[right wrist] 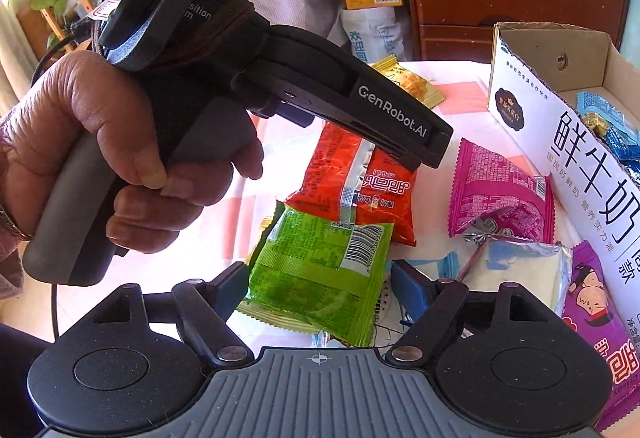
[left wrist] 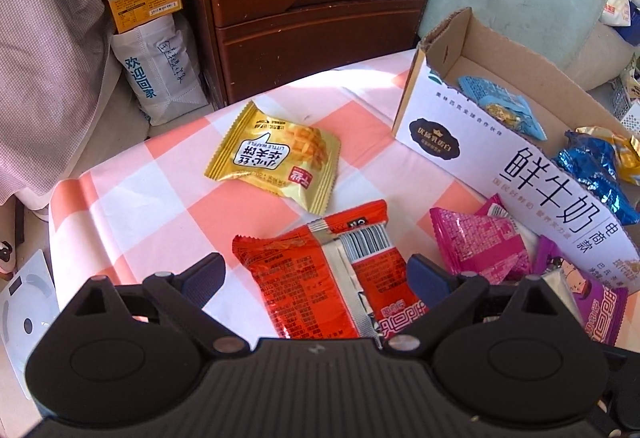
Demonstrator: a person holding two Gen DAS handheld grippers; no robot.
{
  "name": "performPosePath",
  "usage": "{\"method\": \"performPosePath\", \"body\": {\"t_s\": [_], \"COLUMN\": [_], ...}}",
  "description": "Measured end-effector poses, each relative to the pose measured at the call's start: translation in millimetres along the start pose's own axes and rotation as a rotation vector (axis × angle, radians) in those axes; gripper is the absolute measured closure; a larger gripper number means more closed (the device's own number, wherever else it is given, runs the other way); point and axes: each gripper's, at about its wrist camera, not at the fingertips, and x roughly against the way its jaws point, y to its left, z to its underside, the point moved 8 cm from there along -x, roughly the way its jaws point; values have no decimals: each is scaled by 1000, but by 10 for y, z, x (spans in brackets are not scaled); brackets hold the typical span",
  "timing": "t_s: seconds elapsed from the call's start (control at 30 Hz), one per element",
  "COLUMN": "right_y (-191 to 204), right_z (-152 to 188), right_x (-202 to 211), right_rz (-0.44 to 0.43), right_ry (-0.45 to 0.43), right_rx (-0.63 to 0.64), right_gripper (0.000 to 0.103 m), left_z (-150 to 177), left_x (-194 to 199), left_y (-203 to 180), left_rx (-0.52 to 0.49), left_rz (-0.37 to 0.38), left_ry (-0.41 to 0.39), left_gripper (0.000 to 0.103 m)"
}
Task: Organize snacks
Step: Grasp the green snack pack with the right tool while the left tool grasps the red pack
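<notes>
Right hand-held gripper (right wrist: 318,284) — astride green packet (right wrist: 320,278)

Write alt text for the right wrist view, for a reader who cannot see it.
The right gripper straddles a green snack packet, jaws open. Beyond it, a hand aims the left gripper at a red packet, beside a cardboard box.

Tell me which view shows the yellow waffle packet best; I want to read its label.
The left wrist view: the yellow waffle packet lies whole and unobstructed on the checked tablecloth, its print facing the camera. In the right wrist view only a corner and an edge of it show behind the left gripper.
</notes>
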Motion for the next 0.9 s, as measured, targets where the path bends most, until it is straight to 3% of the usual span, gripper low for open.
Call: {"method": "performPosePath", "body": {"t_s": [0.27, 0.53, 0.63, 0.7, 0.9], "right_y": [134, 241, 226, 202, 103], "right_z": [-46, -21, -19, -24, -2], "right_x": [-115, -219, -194, -145, -56], "right_rz": [47, 115, 110, 102, 101], "right_ry": [-35, -52, -61, -65, -67], "right_rx": [19, 90, 87, 79, 81], "right_gripper": [15, 16, 27, 44, 48], "left_z": [10, 3, -4, -6, 18], "left_x": [11, 6, 5, 5, 12], "left_y": [89, 90, 79, 70, 30], "left_rx": [6, 4, 6, 6, 6], "left_rz": [-11, -10, -7, -4, 11], "left_ry": [-3, -5, -4, -4, 1], "left_gripper": [7, 7, 7, 7, 7]}}
